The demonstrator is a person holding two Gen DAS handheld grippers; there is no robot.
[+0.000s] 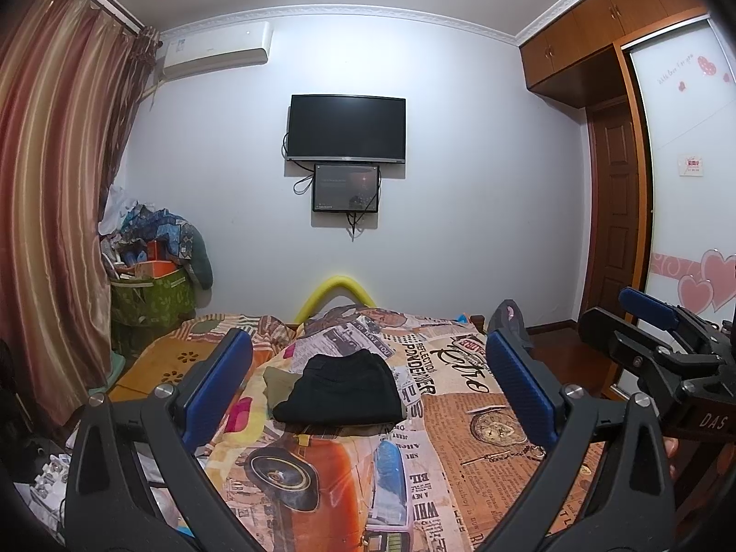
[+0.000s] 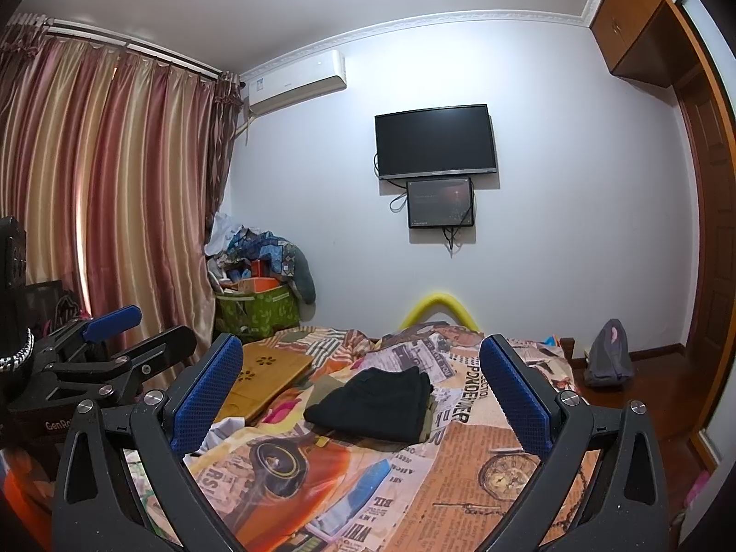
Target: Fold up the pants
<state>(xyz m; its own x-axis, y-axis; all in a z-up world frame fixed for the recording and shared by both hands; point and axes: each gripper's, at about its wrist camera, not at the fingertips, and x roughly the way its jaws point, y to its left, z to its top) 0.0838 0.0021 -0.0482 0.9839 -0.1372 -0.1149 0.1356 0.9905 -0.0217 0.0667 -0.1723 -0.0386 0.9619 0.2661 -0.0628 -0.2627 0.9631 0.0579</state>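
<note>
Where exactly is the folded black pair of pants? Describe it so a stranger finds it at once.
Start at the bed with the newspaper-and-car print cover below the wall-mounted TV. Near the cover's middle lies the black pants, folded into a compact rectangle. It is the only solid black item there, lying on an olive-green cloth that peeks out at its left.

Black folded pants [image 1: 342, 388] on a bedspread [image 1: 460, 418] printed with orange-and-cream newsprint, a red-orange car and a pocket watch; gripper pads [image 1: 216, 384] blue on black frames; curtain [image 2: 106, 175] striped red and gold; storage bin [image 2: 257, 310] green, floral; foam tube [image 1: 340, 294] yellow.
</note>
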